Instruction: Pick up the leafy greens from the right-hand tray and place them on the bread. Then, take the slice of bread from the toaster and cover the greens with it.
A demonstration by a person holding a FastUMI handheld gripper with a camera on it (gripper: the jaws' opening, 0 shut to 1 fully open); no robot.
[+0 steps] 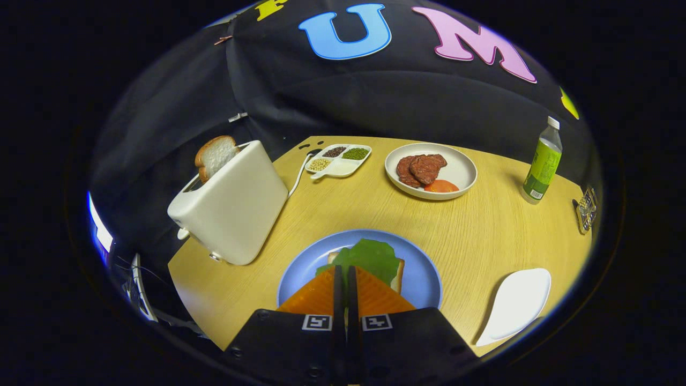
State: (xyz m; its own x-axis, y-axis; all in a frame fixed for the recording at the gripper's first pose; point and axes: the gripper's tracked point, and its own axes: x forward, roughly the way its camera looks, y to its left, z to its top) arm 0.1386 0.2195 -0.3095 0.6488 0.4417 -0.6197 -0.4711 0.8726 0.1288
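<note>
1 white toaster (236,206) w/ 1 bread slice (216,154) poking up; 1 blue plate (423,273) w/ 1 bread (397,277) under flat green lettuce leaf (370,256); tongs (345,272) pressed together just above leaf; 1 white tray (517,305) right on worktop (482,230).

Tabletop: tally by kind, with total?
Dishes: 4 (blue plate, white plate, divided dish, white tray)
Bread slices: 2 (one in the toaster, one under the greens)
Leafy greens: 1
Toaster: 1
Bottle: 1
Total: 9
The gripper is closed on the greens, over the blue plate.
</note>
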